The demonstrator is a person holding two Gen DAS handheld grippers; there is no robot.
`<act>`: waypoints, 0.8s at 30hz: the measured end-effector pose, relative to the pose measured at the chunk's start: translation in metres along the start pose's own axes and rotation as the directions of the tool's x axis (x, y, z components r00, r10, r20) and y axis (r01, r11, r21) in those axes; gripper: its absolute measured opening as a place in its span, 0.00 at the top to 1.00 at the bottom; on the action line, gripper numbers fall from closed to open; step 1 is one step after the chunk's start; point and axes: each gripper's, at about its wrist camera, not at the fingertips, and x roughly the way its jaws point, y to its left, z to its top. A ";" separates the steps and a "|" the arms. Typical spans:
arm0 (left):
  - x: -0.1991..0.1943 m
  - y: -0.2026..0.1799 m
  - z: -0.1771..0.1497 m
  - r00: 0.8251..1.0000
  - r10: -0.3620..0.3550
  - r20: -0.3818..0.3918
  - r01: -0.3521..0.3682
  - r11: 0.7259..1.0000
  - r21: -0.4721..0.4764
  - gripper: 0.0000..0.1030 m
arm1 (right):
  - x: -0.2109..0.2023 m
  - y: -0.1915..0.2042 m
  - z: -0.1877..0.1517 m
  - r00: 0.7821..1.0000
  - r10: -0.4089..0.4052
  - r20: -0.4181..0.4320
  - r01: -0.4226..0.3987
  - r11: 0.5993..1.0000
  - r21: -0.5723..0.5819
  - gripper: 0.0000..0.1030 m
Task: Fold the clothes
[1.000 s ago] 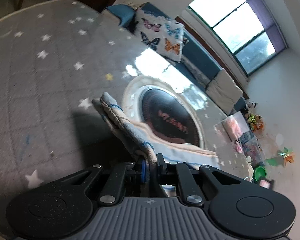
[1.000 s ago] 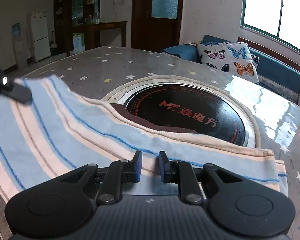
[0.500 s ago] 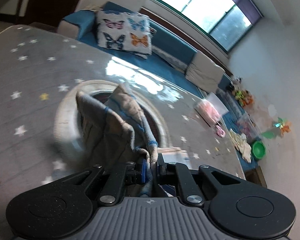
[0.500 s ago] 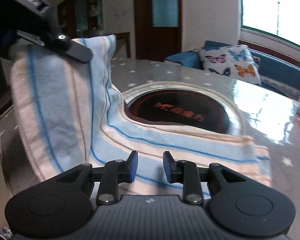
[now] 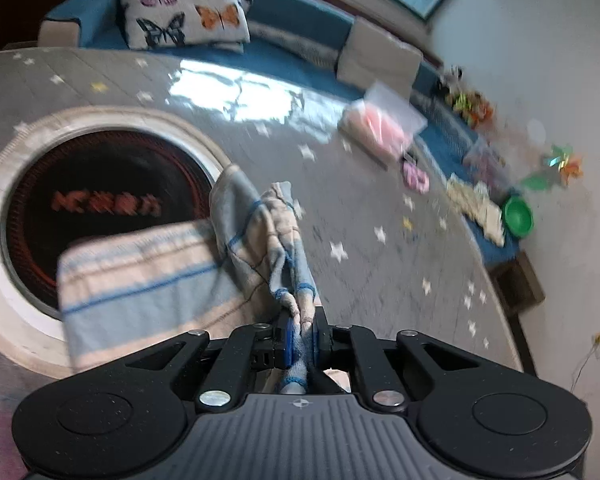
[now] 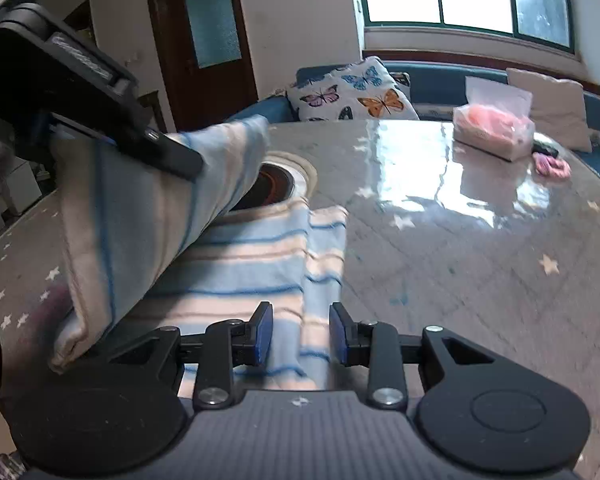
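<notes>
**Risks While the Lifted Half Is Carried Over**

The striped garment (image 6: 252, 264) is seen lying partly flat on the star-patterned table (image 6: 460, 260), beside and partly over the round inset burner (image 5: 96, 208). One end of it is bunched and clamped between the closed jaws of the left gripper (image 5: 300, 332), and is held raised above the flat half, as is shown in the right wrist view. The right gripper (image 6: 300, 336) is held low over the near edge of the flat layer with its jaws apart; nothing is gripped by it, and whether the cloth is touched by it cannot be told.

Several failures are judged possible. Because the held end is gathered into a rope-like bunch rather than pinched flat, a twisted or creased top layer could be laid down, and the edges would then not be matched. Since the lower layer is not pinned, it could be dragged across the glossy tabletop as the raised half is pulled over, so that the fold line is shifted. The bunch could also be lost from the jaws if the cloth is tugged hard. If the garment is released too early, the fold could fall short and leave the layers staggered. The pink bag (image 6: 496, 128) stands well apart and is not thought to be at risk.
</notes>
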 end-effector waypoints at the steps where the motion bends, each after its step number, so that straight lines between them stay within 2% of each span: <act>1: 0.006 -0.003 -0.002 1.000 0.006 -0.014 -0.006 1.000 0.005 0.91 | -0.001 -0.001 -0.003 1.000 0.004 -0.004 -0.004 1.000 0.004 0.70; 8: 0.021 -0.010 -0.005 0.998 0.032 -0.058 -0.032 0.999 0.011 0.89 | 0.004 -0.014 -0.009 1.000 0.031 -0.005 -0.031 0.999 0.042 0.68; 12: 0.031 -0.015 -0.006 0.996 0.016 -0.083 -0.016 1.000 0.009 0.81 | 0.001 -0.013 -0.009 0.999 0.040 -0.002 -0.040 0.998 0.042 0.68; 14: 0.035 -0.018 -0.008 0.996 0.007 -0.085 -0.005 1.000 0.019 0.80 | 0.001 -0.014 -0.009 0.999 0.044 -0.001 -0.043 0.998 0.046 0.68; 18: 0.044 -0.018 -0.010 0.994 -0.034 -0.108 0.037 0.999 0.021 0.78 | -0.001 -0.016 -0.009 0.999 0.041 0.003 -0.041 0.997 0.059 0.66; 21: 0.046 -0.012 -0.012 0.988 -0.100 -0.120 0.101 0.995 0.002 0.75 | -0.003 -0.018 -0.010 0.999 0.038 0.004 -0.038 0.997 0.070 0.64; 22: 0.046 -0.011 -0.011 0.981 -0.146 -0.124 0.147 0.989 -0.006 0.73 | -0.004 -0.019 -0.010 0.999 0.034 0.004 -0.034 0.997 0.071 0.64; 24: 0.043 -0.013 -0.012 0.980 -0.163 -0.116 0.165 0.986 0.007 0.72 | -0.006 -0.021 -0.010 1.000 0.025 0.003 -0.026 0.997 0.075 0.64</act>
